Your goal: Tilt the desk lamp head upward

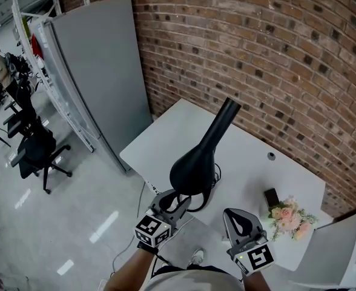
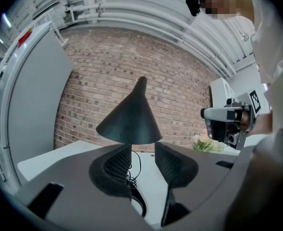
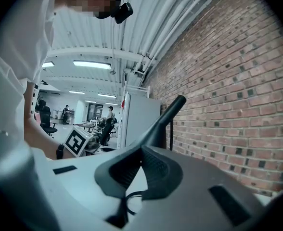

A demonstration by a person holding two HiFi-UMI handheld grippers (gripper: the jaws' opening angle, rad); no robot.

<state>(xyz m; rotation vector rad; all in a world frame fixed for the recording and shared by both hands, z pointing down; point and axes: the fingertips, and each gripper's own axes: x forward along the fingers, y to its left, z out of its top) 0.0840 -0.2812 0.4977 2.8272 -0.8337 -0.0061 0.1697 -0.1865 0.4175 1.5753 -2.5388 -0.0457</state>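
1. The left gripper [image 2: 142, 152] holds its jaws spread, nothing pinched, just under the near rim of the black desk lamp head [image 2: 130, 118], probably lined up to take that rim.
2. The lamp head hangs over the white bench [image 1: 166, 138] near its near edge, with its neck slanting far-right toward the brick wall [image 1: 257, 41].
3. The right gripper [image 3: 141, 153], jaws pressed together and empty, waits to the right, seemingly not needed.

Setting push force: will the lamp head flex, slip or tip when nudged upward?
Lamp head looks a rigid, smooth cone: probably stiff, possibly slippery. Its base is hidden, so tipping can't be ruled out. Cable looks slack, likely no drag.
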